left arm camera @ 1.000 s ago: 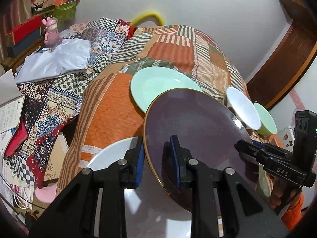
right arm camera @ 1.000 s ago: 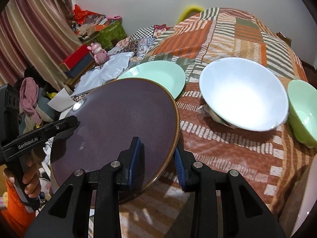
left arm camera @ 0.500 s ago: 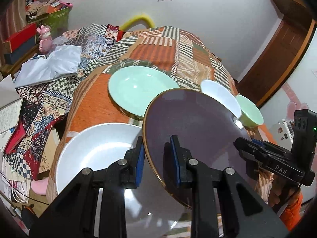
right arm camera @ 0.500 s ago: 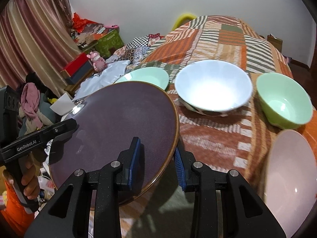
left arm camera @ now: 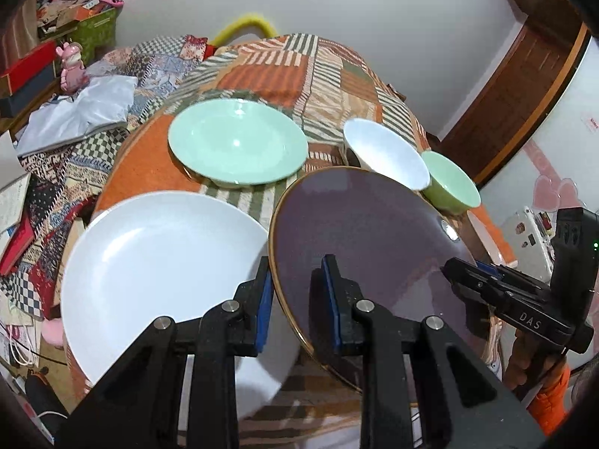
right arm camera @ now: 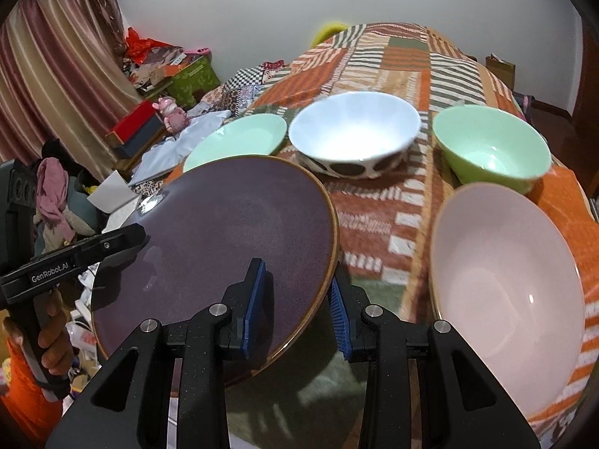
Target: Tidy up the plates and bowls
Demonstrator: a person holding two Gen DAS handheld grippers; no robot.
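Above the near edge of the patchwork-covered bed (right arm camera: pixel 378 220), a dark purple plate (left arm camera: pixel 359 239) with a gold rim hangs tilted, gripped from opposite sides. The left gripper (left arm camera: pixel 295 299) pinches its rim between blue pads, one pad on the plate's face and one behind; the right gripper (right arm camera: pixel 295 299) clamps the opposite rim the same way.

On the bed there are three more plates: a white plate (left arm camera: pixel 157 262) near the left edge, a mint green plate (left arm camera: pixel 236 142) beyond it, and a pale pink plate (right arm camera: pixel 501 284) near the right edge. There are two bowls: a white bowl (right arm camera: pixel 353 131) with dark spots and a green bowl (right arm camera: pixel 490 146) beside it.

Both grippers point downward and forward; a hand (right arm camera: pixel 52 333) in an orange sleeve grips the left one's handle.
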